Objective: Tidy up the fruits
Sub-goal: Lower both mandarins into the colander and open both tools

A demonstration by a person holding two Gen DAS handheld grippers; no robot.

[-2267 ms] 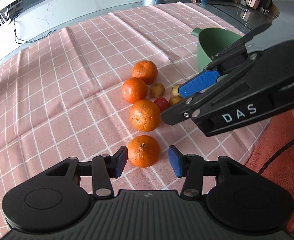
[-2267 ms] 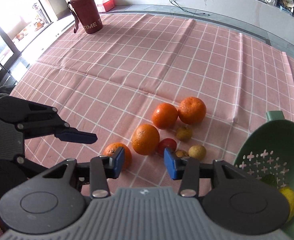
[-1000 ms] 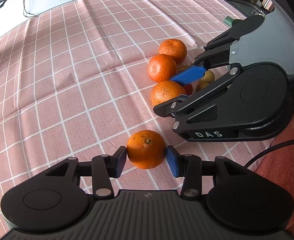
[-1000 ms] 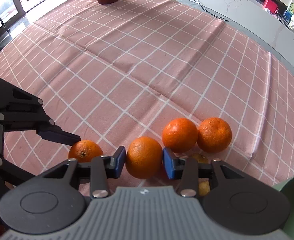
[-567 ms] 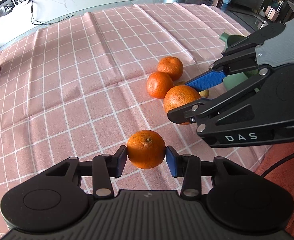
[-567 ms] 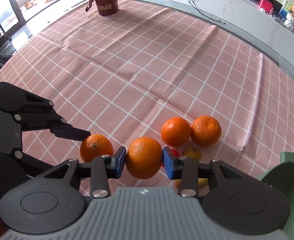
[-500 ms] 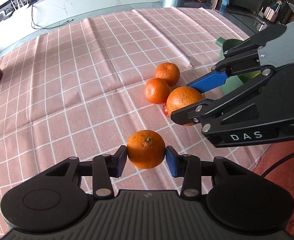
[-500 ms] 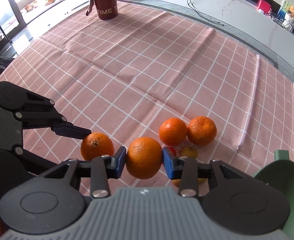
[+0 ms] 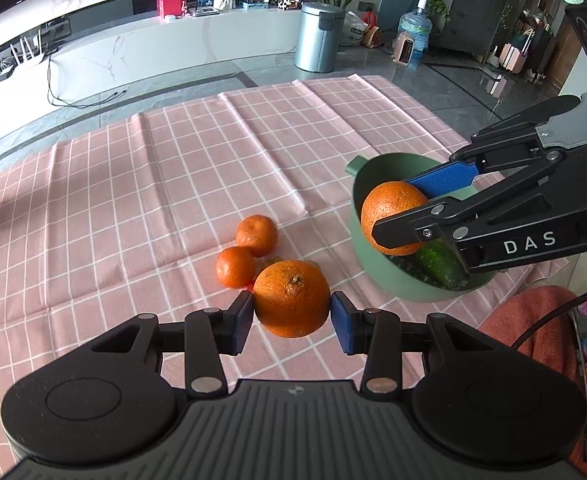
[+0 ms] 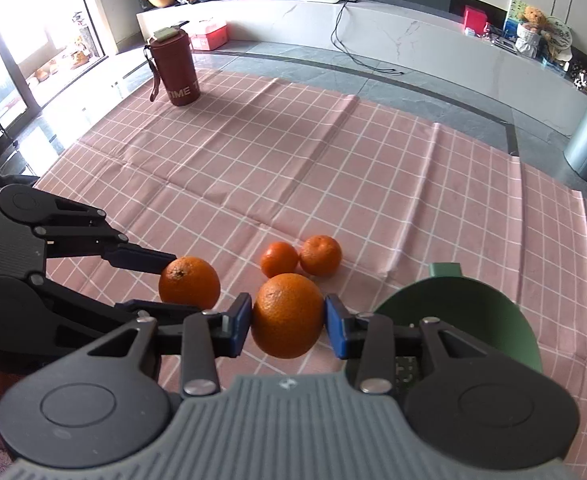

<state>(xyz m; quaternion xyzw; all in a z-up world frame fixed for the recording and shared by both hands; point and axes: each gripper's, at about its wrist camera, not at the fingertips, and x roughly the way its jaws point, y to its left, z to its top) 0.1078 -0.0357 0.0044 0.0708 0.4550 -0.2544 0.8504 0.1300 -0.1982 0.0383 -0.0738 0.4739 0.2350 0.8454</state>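
Observation:
My left gripper is shut on an orange and holds it above the pink checked cloth. My right gripper is shut on a second orange. In the left wrist view that second orange hangs over the rim of the green colander bowl. The left gripper's orange also shows in the right wrist view. Two smaller oranges lie on the cloth beside small fruits that are mostly hidden. A cucumber lies in the bowl.
A red bottle stands at the cloth's far corner. The bowl sits near the cloth's right edge. A pink towel lies at the near right. A bin stands on the floor beyond the table.
Both grippers closed on oranges and lifted them off the cloth. The right gripper has carried its orange to the right, over the green bowl.

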